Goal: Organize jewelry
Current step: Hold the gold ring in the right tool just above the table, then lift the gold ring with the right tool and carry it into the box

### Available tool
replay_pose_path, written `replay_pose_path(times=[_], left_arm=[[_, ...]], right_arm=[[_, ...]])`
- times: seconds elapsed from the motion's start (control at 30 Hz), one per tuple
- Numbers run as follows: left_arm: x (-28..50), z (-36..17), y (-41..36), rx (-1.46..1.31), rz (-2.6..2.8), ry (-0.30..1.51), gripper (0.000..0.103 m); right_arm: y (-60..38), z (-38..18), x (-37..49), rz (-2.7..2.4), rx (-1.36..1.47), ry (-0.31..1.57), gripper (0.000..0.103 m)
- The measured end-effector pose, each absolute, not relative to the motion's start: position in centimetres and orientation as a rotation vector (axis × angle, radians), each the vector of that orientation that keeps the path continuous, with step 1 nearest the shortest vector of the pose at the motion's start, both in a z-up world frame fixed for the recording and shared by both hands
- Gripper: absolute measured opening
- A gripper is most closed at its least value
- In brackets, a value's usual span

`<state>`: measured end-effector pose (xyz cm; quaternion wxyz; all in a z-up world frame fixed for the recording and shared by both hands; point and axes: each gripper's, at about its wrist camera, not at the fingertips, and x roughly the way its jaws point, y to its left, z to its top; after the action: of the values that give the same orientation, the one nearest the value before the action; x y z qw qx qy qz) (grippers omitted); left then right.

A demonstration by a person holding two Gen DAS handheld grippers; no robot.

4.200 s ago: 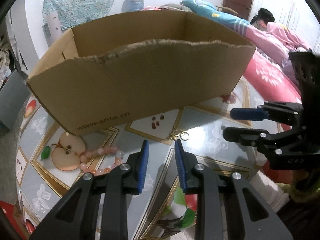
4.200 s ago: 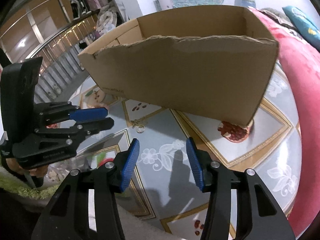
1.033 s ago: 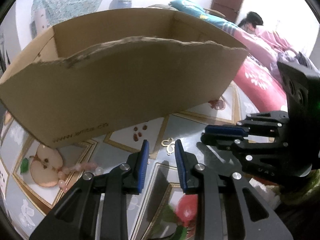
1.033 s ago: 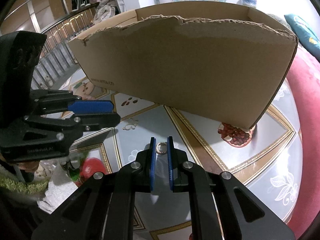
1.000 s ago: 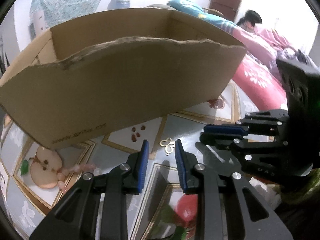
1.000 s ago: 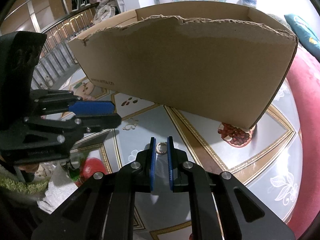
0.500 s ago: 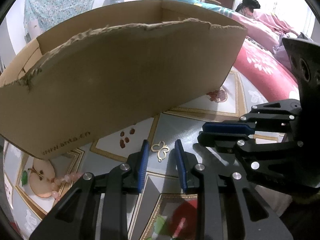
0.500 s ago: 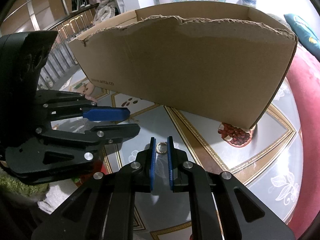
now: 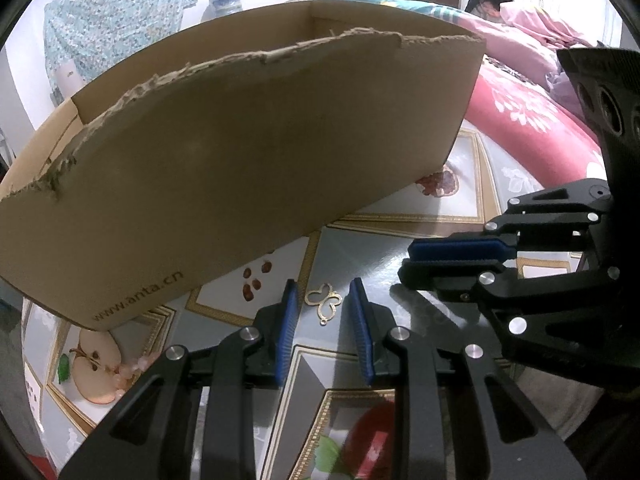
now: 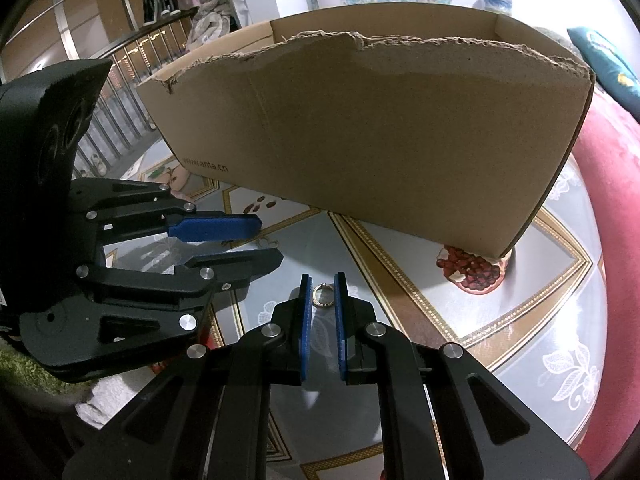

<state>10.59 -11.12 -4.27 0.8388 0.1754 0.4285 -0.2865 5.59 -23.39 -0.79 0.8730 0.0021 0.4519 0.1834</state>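
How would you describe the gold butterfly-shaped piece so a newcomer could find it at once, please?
Start at the cardboard box; on the patterned tabletop before it, the butterfly pendant lies between the left gripper pads. It is flat openwork, unlike the plain ring.

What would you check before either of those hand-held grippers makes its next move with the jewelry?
1. Ring between the right hand-held gripper pads: ok, the jaws are narrowed around it.
2. Ring lifted off the table: cannot tell.
3. Butterfly pendant lined up in the left hand-held gripper: ok, it lies flat between the open jaws.
4. Left pads touching the pendant: not ok, gaps on both sides.
5. Cardboard box open on top to receive pieces: ok, its torn front wall stands just behind both items.
6. Pink bead bracelet dealt with: not ok, it lies on the table near the box corner.
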Motion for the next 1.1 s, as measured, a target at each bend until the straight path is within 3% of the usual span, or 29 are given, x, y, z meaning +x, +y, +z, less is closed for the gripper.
replay_pose_path(times=[0.23,0.77,1.1], left_arm=[[10.2,-4.3,-11.6,0.386,-0.614,0.898,0.016],[10.3,-3.9,-10.8,0.358,-0.615,0.895,0.016],[9.8,-0.2,-8.3,0.261,-0.641,0.848,0.016]], right_arm=[[-23.3,-0.9,5.7,0.383,0.003,0.943,0.009],[-23.1,-0.8,5.5,0.384,0.003,0.933,0.009],[-22.6,1.9,4.6,0.407,-0.012,0.861,0.009]])
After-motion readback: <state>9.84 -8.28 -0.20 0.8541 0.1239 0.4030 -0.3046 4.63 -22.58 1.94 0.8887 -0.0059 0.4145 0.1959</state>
